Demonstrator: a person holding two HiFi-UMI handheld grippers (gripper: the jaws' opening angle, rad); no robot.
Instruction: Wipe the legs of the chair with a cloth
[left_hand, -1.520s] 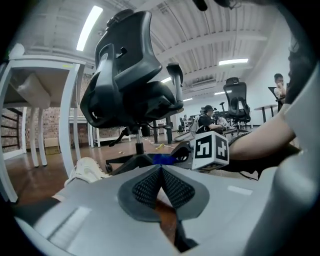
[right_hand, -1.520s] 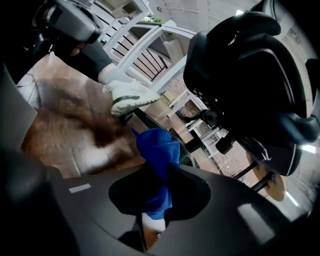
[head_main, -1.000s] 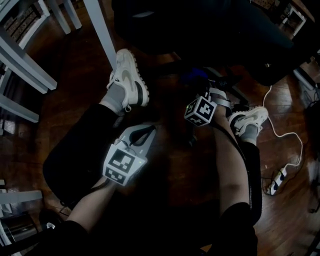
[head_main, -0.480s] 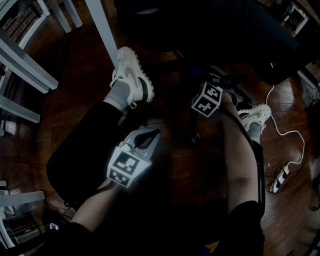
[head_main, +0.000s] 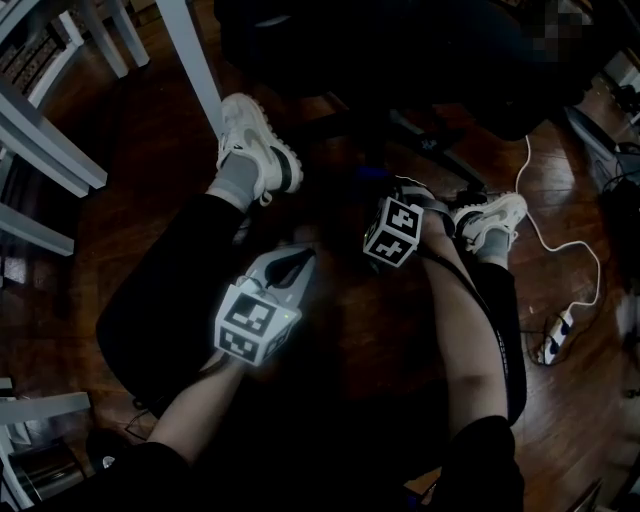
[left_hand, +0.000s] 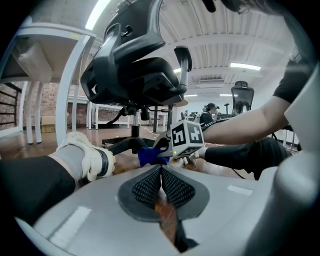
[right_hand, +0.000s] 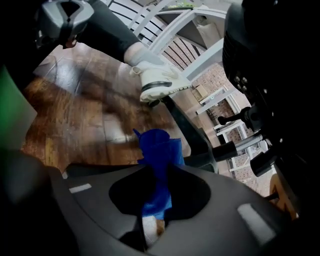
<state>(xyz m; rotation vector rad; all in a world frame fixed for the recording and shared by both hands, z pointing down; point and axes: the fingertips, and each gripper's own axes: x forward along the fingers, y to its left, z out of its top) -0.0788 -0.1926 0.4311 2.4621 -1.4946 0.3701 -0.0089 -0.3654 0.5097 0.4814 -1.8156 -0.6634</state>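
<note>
Under the chair (left_hand: 135, 65), we see a floor (head_main: 130, 140) of dark wooden planks, polished to a gloss. The chair's shell looks like black moulded plastic, smooth and faintly shiny. By the chair's base, the blue cloth (right_hand: 159, 147) is soft, matt and crumpled. The left gripper (left_hand: 161, 171) has a shell of smooth matt grey plastic; its pads (left_hand: 147, 189) are black with a rough mesh texture.
</note>
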